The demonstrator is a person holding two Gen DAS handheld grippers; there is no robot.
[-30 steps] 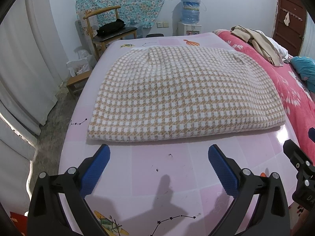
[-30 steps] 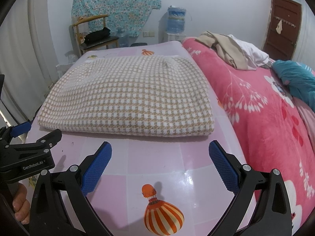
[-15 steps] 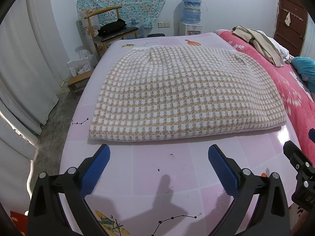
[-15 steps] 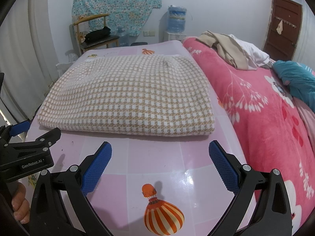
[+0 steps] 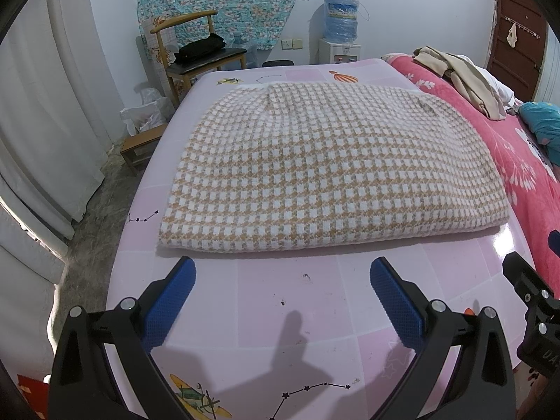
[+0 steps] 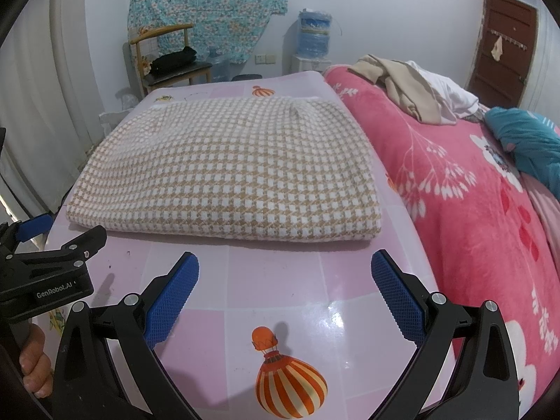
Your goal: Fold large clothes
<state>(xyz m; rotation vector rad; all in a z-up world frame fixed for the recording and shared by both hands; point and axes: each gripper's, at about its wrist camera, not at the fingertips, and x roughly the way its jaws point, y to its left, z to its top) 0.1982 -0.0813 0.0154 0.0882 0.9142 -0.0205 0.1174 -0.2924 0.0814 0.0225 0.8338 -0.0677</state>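
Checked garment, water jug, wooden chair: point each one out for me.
checked garment (image 6: 227, 171), right wrist view, middle of its folded top face
water jug (image 5: 341, 15), left wrist view, middle of the bottle's body
wooden chair (image 5: 206, 61), left wrist view, front of the seat

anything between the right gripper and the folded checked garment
Only bare pink sheet, seen in the right wrist view, separates the open right gripper from the checked garment.

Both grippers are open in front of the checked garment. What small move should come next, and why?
Probably ease both forward to the near edge of the checked garment. The left gripper and right gripper are open, empty and just short of that edge, one before each near corner.
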